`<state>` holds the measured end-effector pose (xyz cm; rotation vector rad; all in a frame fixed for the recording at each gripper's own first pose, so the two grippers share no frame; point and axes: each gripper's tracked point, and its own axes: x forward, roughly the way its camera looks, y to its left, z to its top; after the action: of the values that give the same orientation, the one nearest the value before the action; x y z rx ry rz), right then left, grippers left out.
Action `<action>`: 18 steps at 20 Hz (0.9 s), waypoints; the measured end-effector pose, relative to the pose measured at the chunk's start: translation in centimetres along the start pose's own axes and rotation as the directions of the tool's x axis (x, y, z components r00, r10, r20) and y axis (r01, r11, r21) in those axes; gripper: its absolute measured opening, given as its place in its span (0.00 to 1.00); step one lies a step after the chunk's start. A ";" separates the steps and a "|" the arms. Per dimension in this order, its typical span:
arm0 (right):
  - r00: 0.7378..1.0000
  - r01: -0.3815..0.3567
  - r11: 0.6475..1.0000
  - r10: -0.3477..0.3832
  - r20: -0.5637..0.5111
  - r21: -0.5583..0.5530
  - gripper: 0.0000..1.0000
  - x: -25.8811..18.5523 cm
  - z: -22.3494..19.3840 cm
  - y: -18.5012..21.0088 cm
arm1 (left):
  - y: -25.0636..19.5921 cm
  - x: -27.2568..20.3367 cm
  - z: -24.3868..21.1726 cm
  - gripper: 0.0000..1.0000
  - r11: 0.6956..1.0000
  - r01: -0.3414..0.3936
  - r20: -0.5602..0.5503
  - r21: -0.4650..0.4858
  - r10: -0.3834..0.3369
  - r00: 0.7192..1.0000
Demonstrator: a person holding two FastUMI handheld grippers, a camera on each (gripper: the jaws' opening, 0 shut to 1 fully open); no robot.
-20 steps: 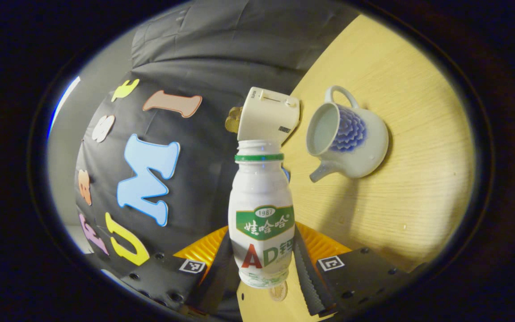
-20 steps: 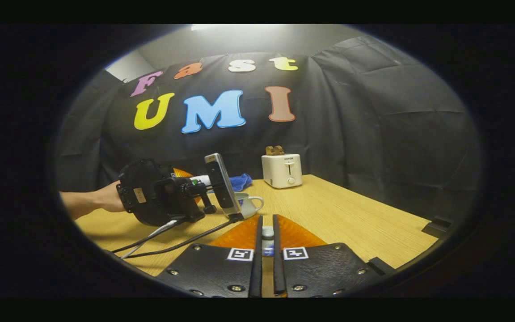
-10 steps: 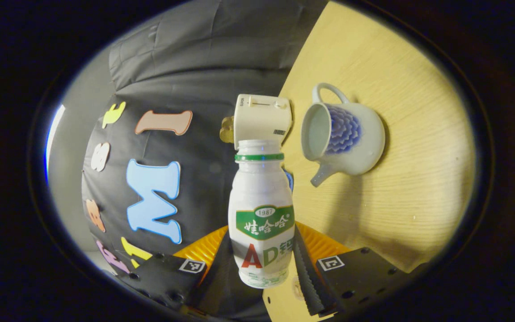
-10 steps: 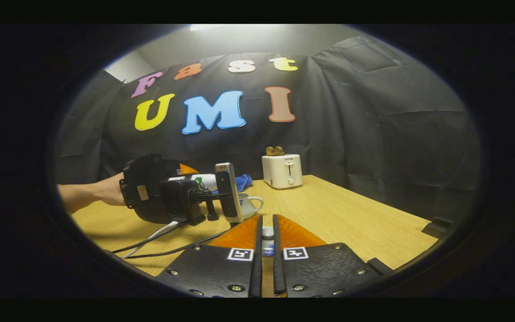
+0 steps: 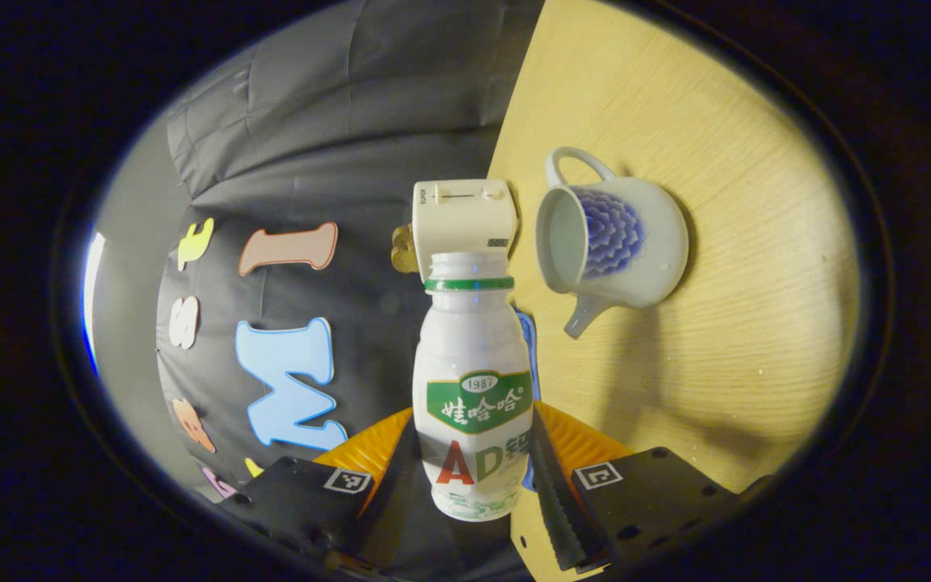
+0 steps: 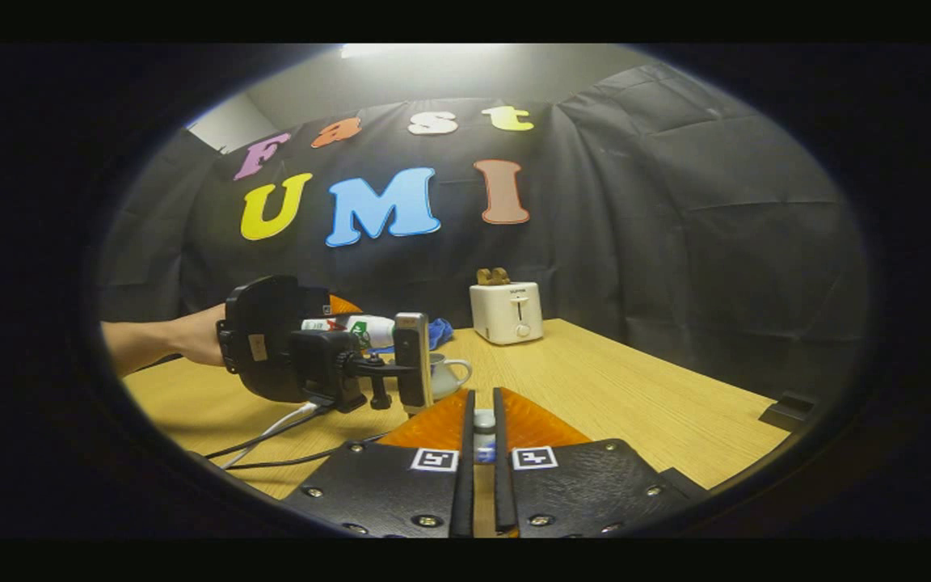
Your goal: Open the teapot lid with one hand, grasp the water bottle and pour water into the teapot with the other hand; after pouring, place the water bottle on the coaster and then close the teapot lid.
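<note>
The water bottle [image 5: 472, 388] is white with a green neck ring and a green label band above red and green letters. The teapot [image 5: 615, 236] is pale grey-white with a blue petal pattern on its side. The toaster [image 5: 462, 217] is cream. The table [image 5: 724, 323] is light wood-grain yellow. A cloth [image 6: 435, 329] is blue.

White toaster [image 6: 506, 312] on wooden table [image 6: 635, 404], blue cloth [image 6: 437, 329]
</note>
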<state>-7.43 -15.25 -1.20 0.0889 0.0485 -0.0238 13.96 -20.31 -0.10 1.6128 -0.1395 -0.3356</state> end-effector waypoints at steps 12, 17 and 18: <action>1.000 0.007 0.999 -0.006 0.029 -0.034 0.27 -0.2 0.6 -0.1 | 1.4 0.3 0.2 0.83 0.995 -0.017 0.019 0.095 0.015 1.000; 1.000 0.010 0.999 -0.009 0.029 -0.033 0.14 -0.3 0.6 -0.1 | 1.7 0.3 0.2 0.83 0.994 -0.022 0.023 0.109 0.020 1.000; 1.000 0.010 0.999 -0.009 0.027 -0.033 0.12 -0.2 0.6 -0.1 | 1.7 0.4 0.2 0.83 0.994 -0.022 0.024 0.111 0.020 1.000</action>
<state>-7.64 -15.42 -0.60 0.0554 0.0222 -0.0339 14.52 -20.73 1.50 1.7165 -0.1953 -0.3351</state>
